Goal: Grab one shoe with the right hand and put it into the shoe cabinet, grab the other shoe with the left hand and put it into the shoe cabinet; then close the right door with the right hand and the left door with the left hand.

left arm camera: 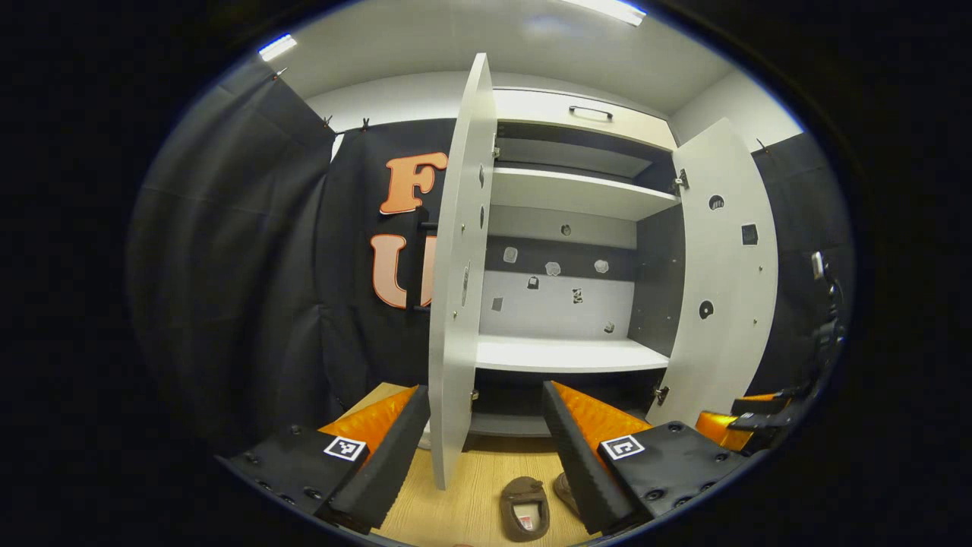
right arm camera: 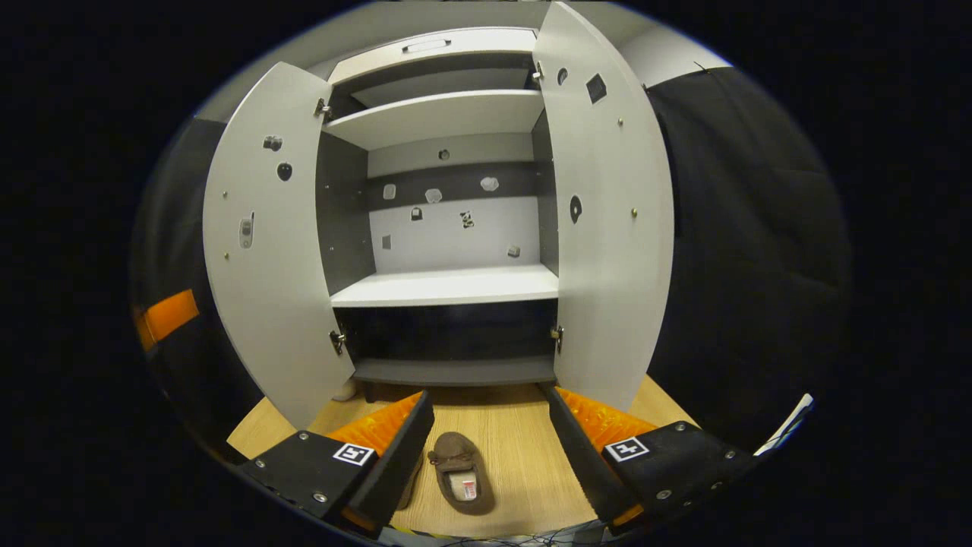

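Directly ahead of both grippers, the shoe cabinet [right arm camera: 448, 285] stands with its 2 doors swung wide, white shelves bare behind them. Seen from the right gripper view, the right gripper [right arm camera: 486, 448] hangs above the wooden floor [right arm camera: 524, 456] with its fingers spread wide and nothing between them; a brown shoe [right arm camera: 461, 471] lies on the boards in the gap, at about 7 o'clock from the midpoint and nearer the finger on that side, its opening turned up and its toe toward the cabinet. A sliver of a 2nd shoe [right arm camera: 411, 480] shows just beside it, mostly hidden behind that finger. The left door [right arm camera: 266, 243] fans out at 10 o'clock and the right door [right arm camera: 607, 213] at 1 o'clock. From the left gripper view, the left gripper [left arm camera: 486, 448] is likewise wide open and empty, with the left door's edge [left arm camera: 456, 273] standing upright between its fingers. One brown shoe [left arm camera: 524, 507] rests on the floor [left arm camera: 471, 501] at 5 o'clock from the midpoint, and the 2nd shoe [left arm camera: 566, 492] peeks out just beside it, partly covered by the finger there. The right door [left arm camera: 721, 273] opens at 2 o'clock, and the other gripper [left arm camera: 748, 422] shows low at 3 o'clock; whether it is open cannot be told from this side.
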A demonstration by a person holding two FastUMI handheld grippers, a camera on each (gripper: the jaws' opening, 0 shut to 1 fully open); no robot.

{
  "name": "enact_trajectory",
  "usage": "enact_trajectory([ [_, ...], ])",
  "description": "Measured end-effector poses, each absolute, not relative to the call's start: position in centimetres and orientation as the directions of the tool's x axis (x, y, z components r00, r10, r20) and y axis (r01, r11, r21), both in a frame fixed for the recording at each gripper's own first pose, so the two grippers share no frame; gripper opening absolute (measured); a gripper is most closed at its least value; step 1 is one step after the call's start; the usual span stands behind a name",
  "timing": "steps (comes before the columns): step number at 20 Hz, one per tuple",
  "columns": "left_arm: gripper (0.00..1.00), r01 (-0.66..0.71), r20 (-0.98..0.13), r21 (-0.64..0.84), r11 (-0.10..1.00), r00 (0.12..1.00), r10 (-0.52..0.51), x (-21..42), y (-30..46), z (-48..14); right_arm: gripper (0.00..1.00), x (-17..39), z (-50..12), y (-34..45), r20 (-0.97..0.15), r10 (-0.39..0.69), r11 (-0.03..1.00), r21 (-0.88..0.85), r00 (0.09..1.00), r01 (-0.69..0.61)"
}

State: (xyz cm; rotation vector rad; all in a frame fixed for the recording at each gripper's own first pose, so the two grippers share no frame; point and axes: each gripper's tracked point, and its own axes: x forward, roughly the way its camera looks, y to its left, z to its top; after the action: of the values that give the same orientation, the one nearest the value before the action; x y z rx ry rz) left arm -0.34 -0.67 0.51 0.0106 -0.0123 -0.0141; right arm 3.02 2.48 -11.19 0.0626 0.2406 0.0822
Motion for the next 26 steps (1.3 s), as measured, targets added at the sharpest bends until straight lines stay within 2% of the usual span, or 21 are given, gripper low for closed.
enact_trajectory([
  [4, 0.99, -0.003, 0.004, 0.001, 1.0, 1.0, 0.003, -0.9, 0.2, 0.2, 0.95, 4.3, -18.6, 2.9, -0.362, 0.1, 0.995, 0.059, 0.927, -0.084],
  [8, 0.96, -0.023, -0.015, 0.006, 1.0, 1.0, 0.023, -1.4, 1.0, -0.5, 0.94, 6.1, -26.7, 3.8, -0.449, 0.137, 0.99, 0.034, 0.883, -0.136],
  [12, 0.96, -0.043, -0.009, 0.02, 0.999, 0.999, 0.044, -1.9, 1.9, -0.3, 0.95, 7.3, -32.9, 4.4, -0.526, 0.152, 0.988, 0.05, 0.837, -0.148],
  [13, 0.99, -0.049, -0.012, 0.023, 0.999, 0.999, 0.049, -2.0, 2.2, -0.5, 0.95, 7.5, -34.3, 4.5, -0.555, 0.155, 0.987, 0.058, 0.818, -0.148],
  [14, 0.96, -0.052, -0.017, 0.024, 0.998, 0.998, 0.053, -2.0, 2.4, -0.6, 0.94, 7.6, -35.5, 4.6, -0.575, 0.164, 0.986, 0.066, 0.801, -0.155],
  [15, 0.99, -0.057, -0.021, 0.024, 0.998, 0.998, 0.057, -2.0, 2.5, -0.8, 0.94, 7.7, -36.5, 4.7, -0.59, 0.169, 0.985, 0.067, 0.79, -0.16],
  [18, 0.97, -0.061, -0.029, 0.021, 0.998, 0.998, 0.062, -2.1, 2.6, -1.2, 0.77, 7.7, -38.6, 5.7, -0.609, 0.214, 0.975, 0.091, 0.763, -0.201],
  [21, 0.97, -0.071, -0.039, 0.033, 0.997, 0.997, 0.072, -2.3, 2.9, -1.6, 0.68, 7.7, -40.3, 6.1, -0.635, 0.221, 0.973, 0.095, 0.74, -0.209],
  [23, 0.96, -0.082, -0.044, 0.05, 0.995, 0.995, 0.085, -2.6, 3.3, -1.9, 0.56, 7.8, -40.8, 6.3, -0.643, 0.223, 0.973, 0.106, 0.733, -0.203],
  [24, 0.97, -0.087, -0.049, 0.053, 0.995, 0.995, 0.089, -2.6, 3.4, -2.0, 0.42, 7.8, -41.0, 6.4, -0.647, 0.224, 0.974, 0.118, 0.728, -0.195],
  [25, 0.96, -0.09, -0.052, 0.054, 0.994, 0.994, 0.093, -2.7, 3.6, -2.1, 0.44, 8.0, -41.0, 6.7, -0.646, 0.229, 0.973, 0.134, 0.728, -0.188],
  [26, 0.97, -0.094, -0.053, 0.053, 0.994, 0.994, 0.097, -2.7, 3.7, -2.1, 0.35, 8.2, -41.0, 6.6, -0.644, 0.22, 0.975, 0.135, 0.733, -0.175],
])
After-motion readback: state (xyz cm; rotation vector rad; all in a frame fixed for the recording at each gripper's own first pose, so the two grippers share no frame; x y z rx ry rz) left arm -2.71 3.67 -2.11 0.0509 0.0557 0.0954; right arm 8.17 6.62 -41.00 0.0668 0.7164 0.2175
